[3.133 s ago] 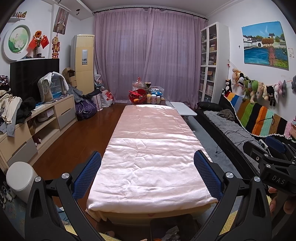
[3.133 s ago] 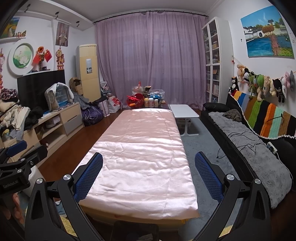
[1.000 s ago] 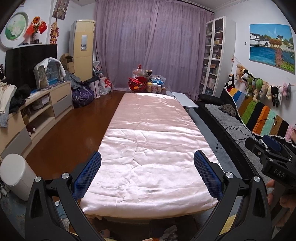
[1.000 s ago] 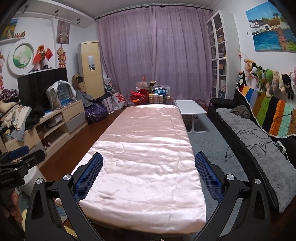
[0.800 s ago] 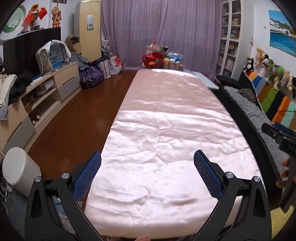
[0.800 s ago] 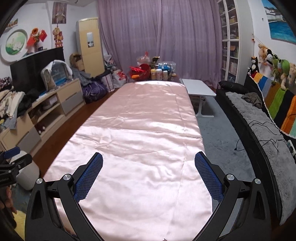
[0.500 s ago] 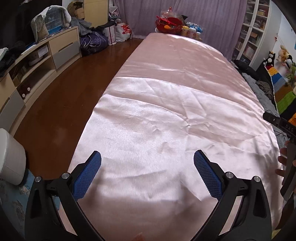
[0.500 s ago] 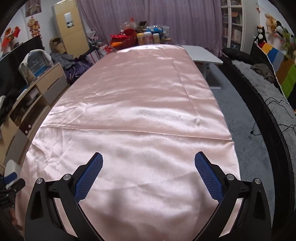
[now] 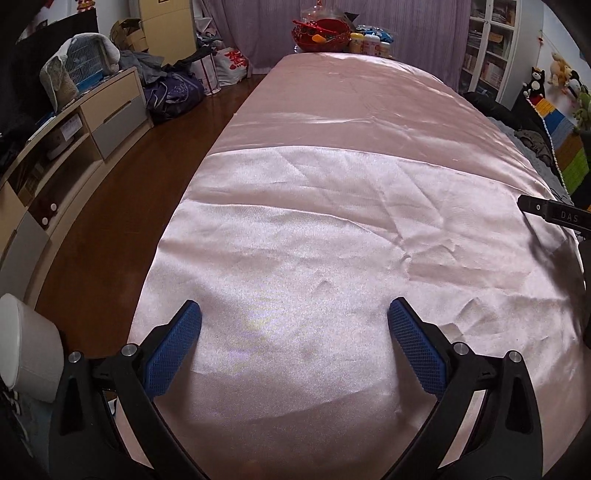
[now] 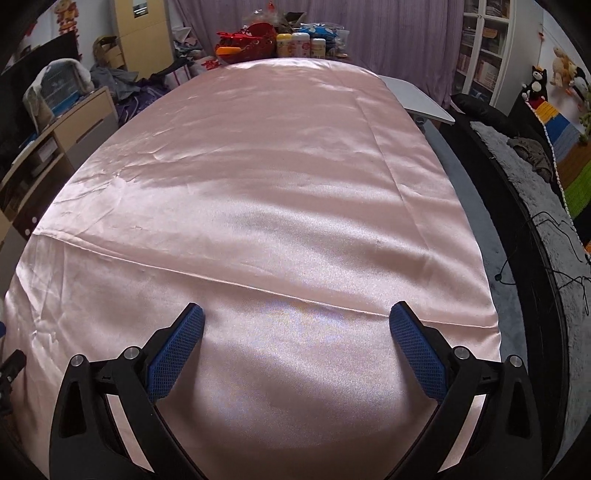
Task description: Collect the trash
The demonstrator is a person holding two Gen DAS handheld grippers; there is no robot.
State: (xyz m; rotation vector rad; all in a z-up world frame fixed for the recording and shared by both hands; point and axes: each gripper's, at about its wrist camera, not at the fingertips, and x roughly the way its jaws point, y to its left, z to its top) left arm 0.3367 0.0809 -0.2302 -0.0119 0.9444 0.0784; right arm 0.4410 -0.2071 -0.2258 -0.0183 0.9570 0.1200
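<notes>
Both grippers hover over the near end of a long table covered in a pink satin cloth (image 9: 332, 221) (image 10: 258, 206). My left gripper (image 9: 294, 341) is open, its blue pads wide apart with only cloth between them. My right gripper (image 10: 296, 343) is open too, over the cloth's fold line, nothing held. No trash lies on the cloth in either view. A white lidded bin (image 9: 27, 347) stands on the floor at the table's near left corner. The body of the right gripper (image 9: 561, 216) shows at the right edge of the left wrist view.
At the table's far end stand a red basket (image 9: 321, 31) (image 10: 247, 46) and several jars (image 10: 301, 44). A low cabinet (image 9: 74, 129) lines the left wall, bags (image 9: 173, 92) beyond it. A dark sofa (image 10: 535, 206) and white side table (image 10: 421, 99) sit right.
Both grippers have tilted down and moved forward over the table's near end; the walls and curtain have slid out of view and the cloth fills the frames. Both stay open.
</notes>
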